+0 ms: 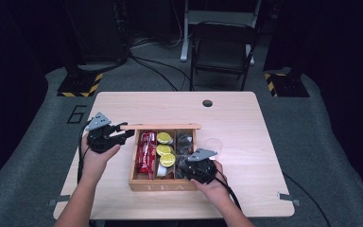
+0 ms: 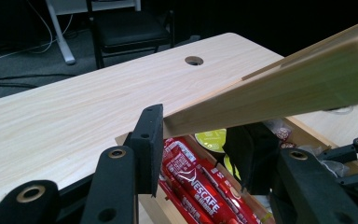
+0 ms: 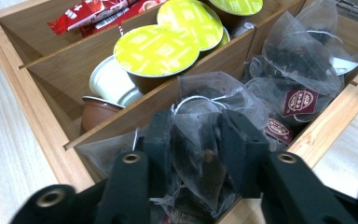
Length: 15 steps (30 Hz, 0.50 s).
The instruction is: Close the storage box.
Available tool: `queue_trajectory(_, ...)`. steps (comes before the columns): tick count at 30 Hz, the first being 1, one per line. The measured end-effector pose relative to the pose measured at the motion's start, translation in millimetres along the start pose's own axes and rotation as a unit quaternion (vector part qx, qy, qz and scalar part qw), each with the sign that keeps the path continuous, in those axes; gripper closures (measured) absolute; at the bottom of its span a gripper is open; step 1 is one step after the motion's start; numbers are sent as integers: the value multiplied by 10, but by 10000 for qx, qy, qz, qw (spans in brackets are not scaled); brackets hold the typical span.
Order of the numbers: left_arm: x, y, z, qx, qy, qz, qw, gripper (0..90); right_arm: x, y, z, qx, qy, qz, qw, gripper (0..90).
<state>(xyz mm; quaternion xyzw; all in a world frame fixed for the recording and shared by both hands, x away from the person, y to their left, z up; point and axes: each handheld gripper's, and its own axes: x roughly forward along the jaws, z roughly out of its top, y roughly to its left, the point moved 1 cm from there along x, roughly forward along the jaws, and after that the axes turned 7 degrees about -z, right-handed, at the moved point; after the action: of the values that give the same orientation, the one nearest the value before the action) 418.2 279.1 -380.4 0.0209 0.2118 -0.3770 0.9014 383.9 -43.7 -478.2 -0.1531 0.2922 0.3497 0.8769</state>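
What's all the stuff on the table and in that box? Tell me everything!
Table: one, pale wood, hole near far edge.
Box: one, wooden, three compartments, table middle.
Lid: one, wooden, raised.
Sticks: several, red, left compartment.
Pods: three with yellow-green tops, plus more beneath, middle compartment.
Tea bags: several, clear with dark tea, right compartment.
Cup: one, clear, right of box.
Chair: one, dark, behind table.
Left tongs: black, shut on lid.
Right tongs: black, shut on a tea bag.
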Motion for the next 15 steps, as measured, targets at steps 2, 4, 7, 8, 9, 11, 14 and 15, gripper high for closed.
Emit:
queue_trajectory(2, -1, 3, -3, -9, -2, -16, 10000, 571, -3, 2, -3, 17, -19, -40, 10000, 687)
queue_trajectory(4, -1, 4, -4, -9, 0, -18, 10000, 570, -6, -5, -2, -21, -7, -26, 10000, 695)
queue_trajectory(7, -1, 1, -5, -26, -11, -20, 10000, 570, -17, -9, -3, -41, -2, 50, 10000, 731)
queue_trajectory(8, -1, 2, -5, -23, -10, -20, 10000, 570, -21, -6, -1, -22, 1, 78, 10000, 735)
queue_trajectory(9, -2, 4, -5, -12, 1, -20, 10000, 570, -23, -6, -1, -43, 2, 71, 10000, 740)
queue_trajectory(11, -1, 4, -5, -13, -1, -20, 10000, 570, -35, -5, 4, -55, -13, 62, 10000, 760)
queue_trajectory(14, -1, 5, -4, -11, -4, -17, 10000, 570, -60, 2, 14, -20, -39, 72, 10000, 778)
queue_trajectory(15, -1, 5, -4, -11, -3, -19, 10000, 570, -72, -6, 18, -72, -82, 120, 9999, 783)
